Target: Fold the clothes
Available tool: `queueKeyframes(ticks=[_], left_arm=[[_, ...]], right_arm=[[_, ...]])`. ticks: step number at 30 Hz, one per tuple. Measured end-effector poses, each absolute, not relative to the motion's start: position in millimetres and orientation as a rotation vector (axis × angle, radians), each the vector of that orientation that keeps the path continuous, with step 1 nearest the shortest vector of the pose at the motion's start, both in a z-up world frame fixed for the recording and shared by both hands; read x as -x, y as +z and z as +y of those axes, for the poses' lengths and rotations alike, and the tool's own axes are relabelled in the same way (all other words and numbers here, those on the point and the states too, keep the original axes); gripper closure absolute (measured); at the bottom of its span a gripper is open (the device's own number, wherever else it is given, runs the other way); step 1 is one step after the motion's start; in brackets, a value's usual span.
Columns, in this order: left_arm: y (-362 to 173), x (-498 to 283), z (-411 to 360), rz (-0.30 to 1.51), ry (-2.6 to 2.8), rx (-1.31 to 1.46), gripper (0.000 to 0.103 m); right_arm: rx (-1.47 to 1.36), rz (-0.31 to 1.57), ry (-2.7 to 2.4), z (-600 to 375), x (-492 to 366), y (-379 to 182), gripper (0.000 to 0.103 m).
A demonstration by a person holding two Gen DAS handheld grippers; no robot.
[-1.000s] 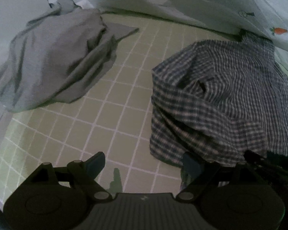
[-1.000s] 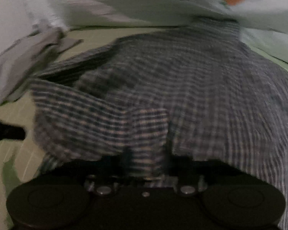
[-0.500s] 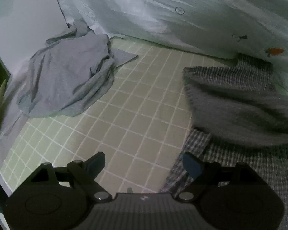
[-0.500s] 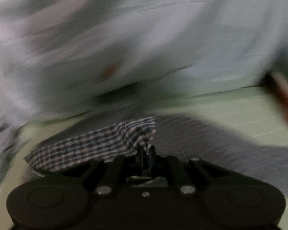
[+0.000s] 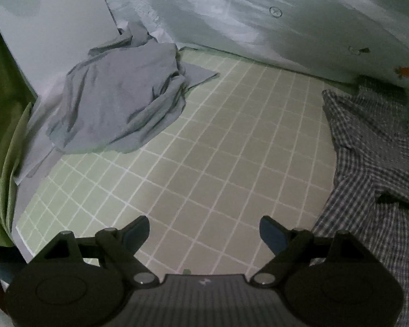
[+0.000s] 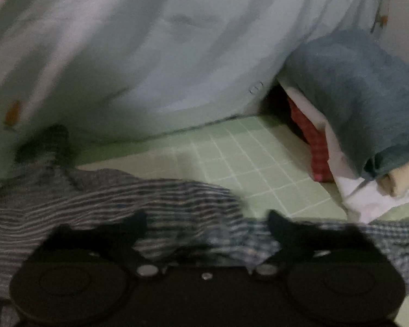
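Note:
A dark checked shirt (image 5: 373,169) lies spread over the right side of the green grid mat (image 5: 204,150); the right wrist view shows the same shirt (image 6: 109,204) blurred, stretching left below the gripper. My left gripper (image 5: 204,231) hovers open over bare mat, with the shirt's edge just right of it. My right gripper (image 6: 207,226) has its jaws opening wide above the shirt, the pads off the cloth. A crumpled grey garment (image 5: 117,100) lies at the mat's far left.
A pale printed sheet (image 5: 272,19) hangs along the back. At the right stands a pile of clothes (image 6: 354,114): blue cloth on top, white, red checked and cream pieces beneath. Green fabric (image 5: 2,136) hangs at the far left edge.
The right gripper, shut on the checked shirt's edge, swept it rightward and has let go, jaws now wide. The shirt lies farther right and flatter. The left gripper drew back and rose slightly.

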State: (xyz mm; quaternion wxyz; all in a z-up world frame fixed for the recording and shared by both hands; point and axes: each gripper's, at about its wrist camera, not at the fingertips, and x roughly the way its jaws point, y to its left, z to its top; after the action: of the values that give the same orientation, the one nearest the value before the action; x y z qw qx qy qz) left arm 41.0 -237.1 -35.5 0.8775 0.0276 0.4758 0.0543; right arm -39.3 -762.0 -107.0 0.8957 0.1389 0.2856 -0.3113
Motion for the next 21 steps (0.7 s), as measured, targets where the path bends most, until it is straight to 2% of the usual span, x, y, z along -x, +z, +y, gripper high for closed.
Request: queueKeyframes(ticks=[7, 13, 21], left_arm=[[-37, -32, -215, 0.942, 0.049, -0.007, 0.015], [-48, -25, -179, 0.940, -0.069, 0.018, 0.015], [-46, -32, -133, 0.936, -0.286, -0.047, 0.015]], right_arm=[[-0.414, 0.514, -0.612, -676, 82, -90, 0.000], [-0.361, 0.510, -0.559, -567, 100, -70, 0.000], [-0.301, 0.669, -0.547, -409, 104, -71, 0.000]])
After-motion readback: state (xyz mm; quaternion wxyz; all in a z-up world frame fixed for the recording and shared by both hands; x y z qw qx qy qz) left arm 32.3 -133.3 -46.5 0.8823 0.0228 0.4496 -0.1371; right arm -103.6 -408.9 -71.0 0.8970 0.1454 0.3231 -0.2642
